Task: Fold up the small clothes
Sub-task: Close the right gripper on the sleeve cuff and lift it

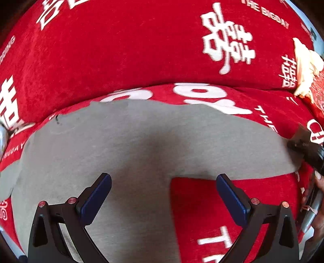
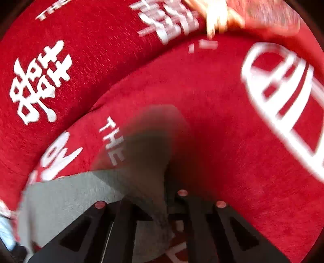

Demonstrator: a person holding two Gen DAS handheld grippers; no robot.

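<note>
A grey garment (image 1: pixel 141 145) lies spread flat on a red sofa cover with white lettering (image 1: pixel 121 50). My left gripper (image 1: pixel 164 194) is open and empty, hovering just above the garment's near edge, its blue pads (image 1: pixel 97 200) wide apart. My right gripper (image 2: pixel 162 214) is shut on a corner of the grey garment (image 2: pixel 145 161), and the cloth rises blurred between the closed fingers. The right gripper also shows at the right edge of the left wrist view (image 1: pixel 307 147), at the garment's right corner.
The sofa backrest (image 1: pixel 141 40) rises behind the seat. A cream and red patterned cloth (image 1: pixel 307 66) lies at the far right of the seat, also blurred at the top of the right wrist view (image 2: pixel 222 18).
</note>
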